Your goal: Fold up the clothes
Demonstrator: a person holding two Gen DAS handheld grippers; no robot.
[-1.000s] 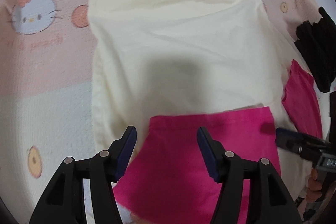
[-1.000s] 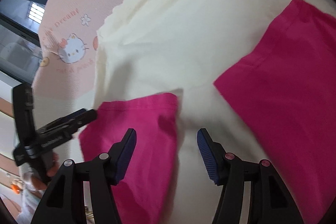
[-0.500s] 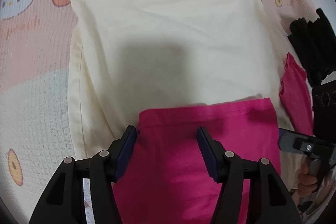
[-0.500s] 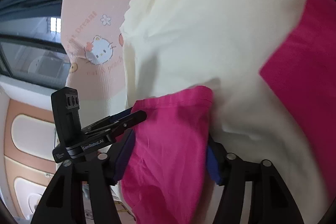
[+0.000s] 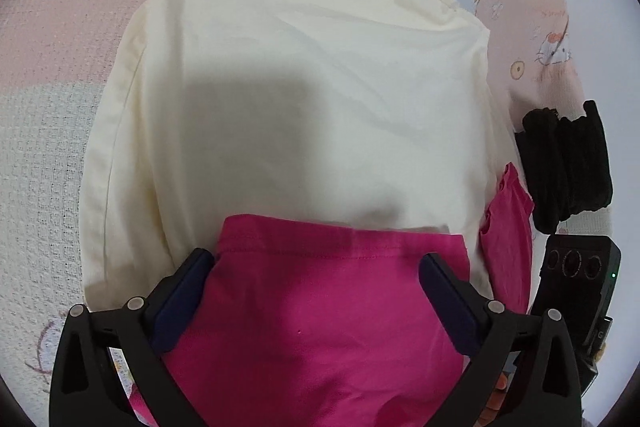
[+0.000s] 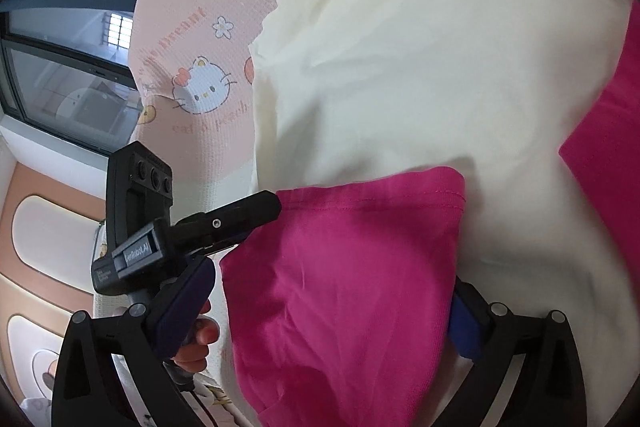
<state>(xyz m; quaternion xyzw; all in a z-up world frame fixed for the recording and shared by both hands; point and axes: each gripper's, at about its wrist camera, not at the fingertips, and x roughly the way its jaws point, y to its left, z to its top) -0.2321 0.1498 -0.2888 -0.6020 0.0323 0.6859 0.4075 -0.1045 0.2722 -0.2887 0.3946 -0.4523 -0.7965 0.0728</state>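
Cream shirt [image 5: 304, 75] lies spread on the pink bed sheet [image 5: 60, 39], magenta sleeve [image 5: 320, 307] folded over its near end. Left gripper [image 5: 318, 291] and right gripper [image 6: 332, 311] jaws wide, both straddling the sleeve; left nearer its hem.

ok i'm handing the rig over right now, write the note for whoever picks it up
Left claw: open, fingers either side of the pink cloth near its hemmed end, not clamped.
Right claw: open, straddling the same pink cloth.
The cream garment is spread on the Hello Kitty sheet, with the pink hem lying over its near part. A second pink piece sticks out at its right edge, and a black garment sits beyond.
Done: pink end is on the cream.
Left: probably the other pink piece, then folding the body.
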